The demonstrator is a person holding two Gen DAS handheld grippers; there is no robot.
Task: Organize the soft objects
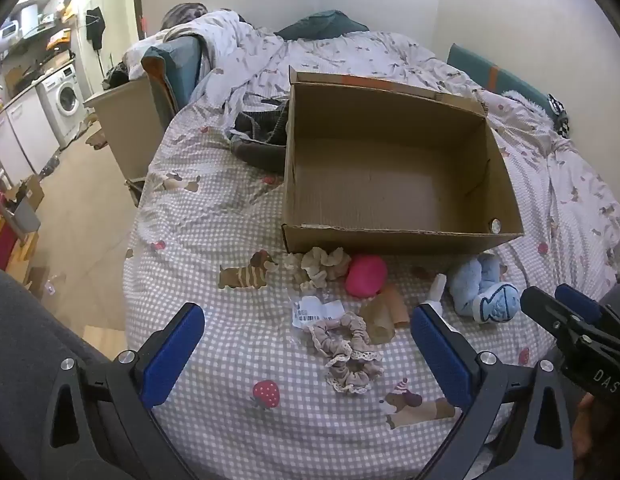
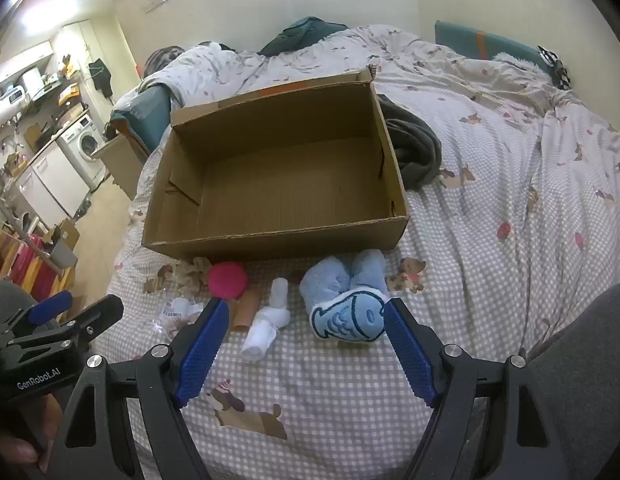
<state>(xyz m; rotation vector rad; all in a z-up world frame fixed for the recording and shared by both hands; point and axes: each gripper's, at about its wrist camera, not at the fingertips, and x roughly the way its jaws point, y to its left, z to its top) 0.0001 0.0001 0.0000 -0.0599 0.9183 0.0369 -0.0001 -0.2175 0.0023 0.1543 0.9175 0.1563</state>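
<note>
On the bed [image 1: 213, 208], with its checked sheet, sits a big open cardboard box [image 1: 390, 168]. Nothing soft is in the box. The soft things lie in a row on the sheet just in front of the box's near wall. From the left wrist view there is a beige scrunchie [image 1: 322, 266] touching the box, then a pink ball [image 1: 366, 276] right beside it. Nearer to the camera lies a second, frilly scrunchie [image 1: 348, 352], next to a white paper tag [image 1: 316, 310] and a small brown tube [image 1: 384, 308]. A rolled white sock [image 2: 267, 320] lies near the tube. To the right is a fluffy blue slipper pair [image 2: 344, 292] with a fish patch on it.

The left gripper [image 1: 305, 356] hangs over the frilly scrunchie with its blue fingers [image 1: 171, 356] spread wide, not touching it. The right gripper [image 2: 305, 340] hangs near the blue slippers with its fingers [image 2: 410, 352] spread too, holding nothing. A dark grey cloth [image 2: 414, 148] lies beside the box on its far side.
</note>
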